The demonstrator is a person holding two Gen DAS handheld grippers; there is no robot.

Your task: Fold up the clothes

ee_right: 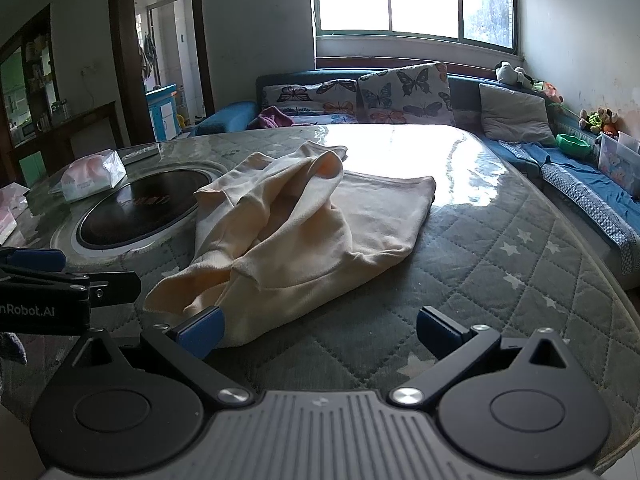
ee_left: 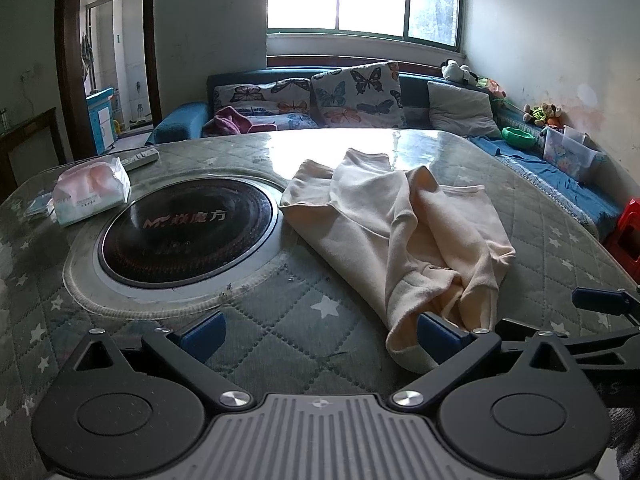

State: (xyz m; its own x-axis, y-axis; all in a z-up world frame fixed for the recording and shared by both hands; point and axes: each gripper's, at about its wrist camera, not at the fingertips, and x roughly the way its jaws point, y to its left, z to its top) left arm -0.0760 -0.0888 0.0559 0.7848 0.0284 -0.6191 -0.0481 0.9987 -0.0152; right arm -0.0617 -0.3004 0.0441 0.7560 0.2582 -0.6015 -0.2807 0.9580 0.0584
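Both tools, left tool [ee_left: 320, 330] and right tool [ee_right: 318, 330], are held wide, empty. The crumpled cream garment [ee_left: 400, 224] at frame centre could be grasped through several layers, bunching the fold.

Quilted star-print table [ee_left: 320, 308], inset cooktop [ee_left: 186, 230], cream garment [ee_left: 400, 232], tissue pack [ee_left: 92, 190], remote [ee_left: 140, 158]

Both wrist views look low across the table [ee_left: 280, 320], sharing the garment [ee_right: 300, 232].

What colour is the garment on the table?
Pale cream-peach, plain, with no print: the garment shows best in the right wrist view.
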